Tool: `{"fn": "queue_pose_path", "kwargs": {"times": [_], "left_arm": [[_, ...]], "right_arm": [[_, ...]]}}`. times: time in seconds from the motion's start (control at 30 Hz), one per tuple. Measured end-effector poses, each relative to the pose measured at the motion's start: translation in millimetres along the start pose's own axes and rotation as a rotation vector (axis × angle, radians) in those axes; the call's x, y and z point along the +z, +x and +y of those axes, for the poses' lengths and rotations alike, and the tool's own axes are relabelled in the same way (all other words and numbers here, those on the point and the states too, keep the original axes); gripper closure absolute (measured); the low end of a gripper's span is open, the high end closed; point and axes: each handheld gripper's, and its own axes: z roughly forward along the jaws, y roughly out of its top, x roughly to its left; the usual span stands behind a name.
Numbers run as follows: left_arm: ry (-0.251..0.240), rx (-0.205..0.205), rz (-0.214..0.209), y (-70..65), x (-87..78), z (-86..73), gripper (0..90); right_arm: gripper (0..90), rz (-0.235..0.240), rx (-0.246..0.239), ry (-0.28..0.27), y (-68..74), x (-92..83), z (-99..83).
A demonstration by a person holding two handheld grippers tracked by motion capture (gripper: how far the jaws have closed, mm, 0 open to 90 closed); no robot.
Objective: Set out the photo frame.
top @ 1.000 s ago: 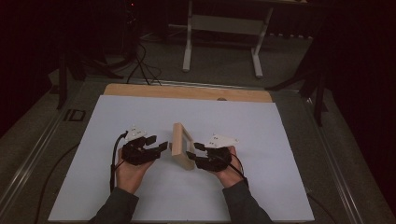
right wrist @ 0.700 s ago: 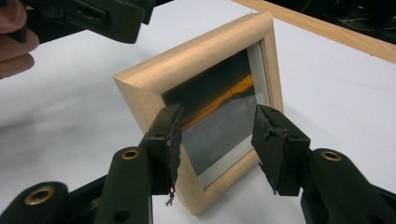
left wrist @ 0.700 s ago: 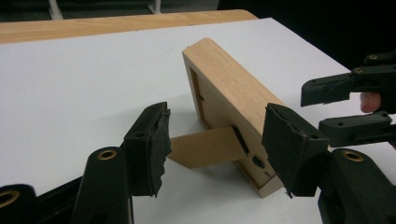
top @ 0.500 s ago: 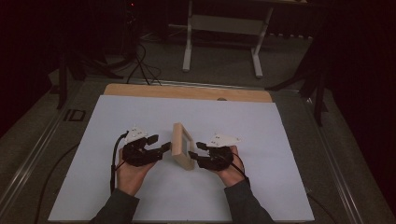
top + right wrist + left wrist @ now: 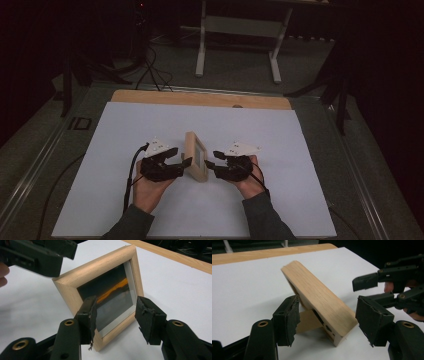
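The frame (image 5: 196, 156) stands mid-sheet (image 5: 300, 200) on the white cover, between your two grippers, leaning back on its rear strut (image 5: 308, 321). Its glass front (image 5: 113, 302) faces your right hand.

Left gripper (image 5: 181, 159) — jaws spread, nothing pinched. In the left gripper view they straddle the near end of the wooden back; one pad (image 5: 288, 320) sits just beside the strut, and I cannot tell if it touches. The other pad is apart from the end of the wood.

Right gripper (image 5: 214, 160) — also spread and empty. In the right gripper view its jaws sit low in front of the glass, near the bottom rail.

The step looks like steadying or adjusting the standing frame from both sides. To do it well:
- Grip wood, not glass. Shift the right jaws onto the rail or the side edge before closing.
- Keep the left pad off the strut — a nudge there could fold it, and the frame would likely drop flat.
- Close the left first on the thick back edge, slowly, then bring in the right. Closing both at once from opposite faces may tip it.
- Push level, not down. The frame looks light and may skid on the smooth sheet.
- Watch your own cables near the left wrist.
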Motion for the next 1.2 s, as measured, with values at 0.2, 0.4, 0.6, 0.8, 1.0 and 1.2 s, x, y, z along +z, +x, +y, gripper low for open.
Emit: {"fn": "queue_pose_path", "kwargs": {"times": [0.2, 0.4, 0.6, 0.8, 1.0, 1.2], "left_arm": [[0.001, -0.006, -0.015, -3.9, 4.6, -0.5, 34.1], [0.019, 0.004, -0.012, -6.8, 12.0, -2.0, 33.1], [0.038, 0.004, 0.005, -7.5, 19.1, -3.6, 33.2], [0.046, -0.02, -0.001, -4.6, 23.0, -4.3, 34.7], [0.056, -0.032, -0.008, -3.1, 25.9, -4.6, 34.3], [0.063, -0.034, -0.016, -2.6, 28.7, -5.4, 34.3]], "right_arm": [[51.2, -0.001, -0.002, 0.0, -1.1, -0.6, 0.0], [51.1, -0.003, 0.0, -0.001, -1.6, -1.1, 0.1], [50.7, -0.007, 0.009, -0.007, -3.6, -2.7, 0.2], [50.6, -0.009, 0.009, -0.009, -4.6, -3.5, 0.4], [50.4, -0.01, 0.01, -0.009, -4.9, -3.6, 0.4], [50.4, -0.008, 0.01, -0.009, -4.5, -3.4, 0.4]]}}
